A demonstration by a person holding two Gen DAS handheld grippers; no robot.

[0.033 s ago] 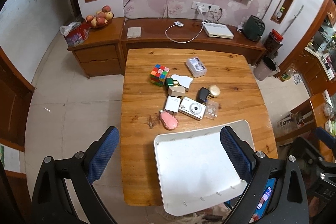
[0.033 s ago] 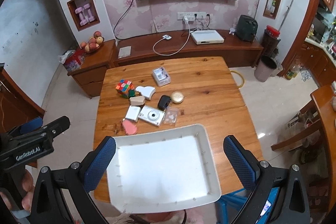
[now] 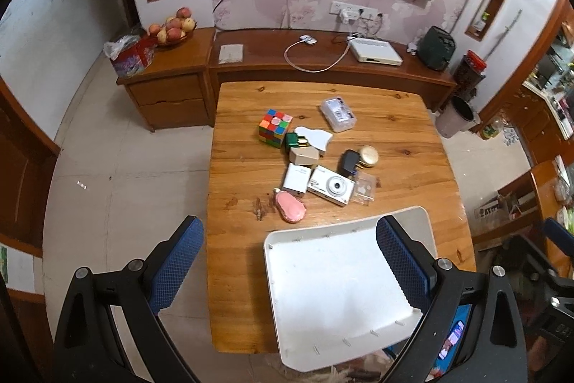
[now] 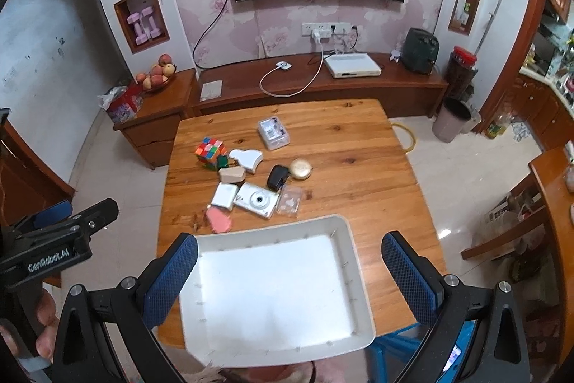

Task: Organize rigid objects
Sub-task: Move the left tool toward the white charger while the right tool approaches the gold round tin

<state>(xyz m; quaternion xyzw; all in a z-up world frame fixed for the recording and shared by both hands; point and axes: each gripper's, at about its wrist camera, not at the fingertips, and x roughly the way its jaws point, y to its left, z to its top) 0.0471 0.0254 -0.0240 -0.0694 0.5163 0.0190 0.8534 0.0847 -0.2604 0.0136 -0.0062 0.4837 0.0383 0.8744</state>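
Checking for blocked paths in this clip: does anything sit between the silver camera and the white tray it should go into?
Nothing visible does. The silver camera lies just beyond the white tray, whose far rim faces it; only bare table lies between. The tray is empty.

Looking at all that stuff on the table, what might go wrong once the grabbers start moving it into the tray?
1. The camera lies packed against the white box and the clear packet, so gripping one may knock the others.
2. The white tray hangs over the near edge of the table; a heavy drop there might tip it.
3. The round gold tin could roll away if nudged.
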